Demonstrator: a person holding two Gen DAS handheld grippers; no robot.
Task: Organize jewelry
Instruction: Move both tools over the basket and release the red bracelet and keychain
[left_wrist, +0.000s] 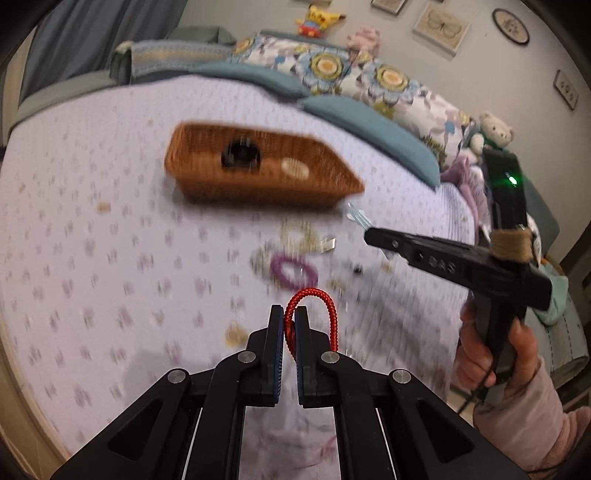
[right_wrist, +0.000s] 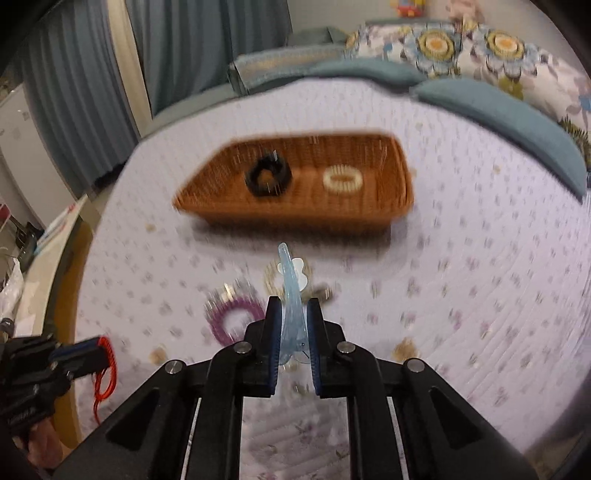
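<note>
A bed (left_wrist: 92, 229) covered in a pale quilt with small purple sprigs filled both views, blurred. On it, toward twelve o'clock from both grippers, sat a long brown wicker basket (right_wrist: 400, 177), its long axis running across the view, already holding a black scrunchie (right_wrist: 267, 179) and a cream coil hair tie (right_wrist: 342, 180). Between basket and grippers lay loose pieces, among them a purple coil hair tie (right_wrist: 231, 317). The left gripper (left_wrist: 290, 314) had its fingers pressed together on a red cord bracelet (left_wrist: 325, 301), whose loop arched out toward one o'clock. The right gripper (right_wrist: 293, 306) was closed narrowly on a translucent blue hair clip (right_wrist: 290, 288), its long axis pointing straight ahead at the basket. Both held items hung above the quilt, short of the basket; the right gripper looked slightly nearer to it.
</note>
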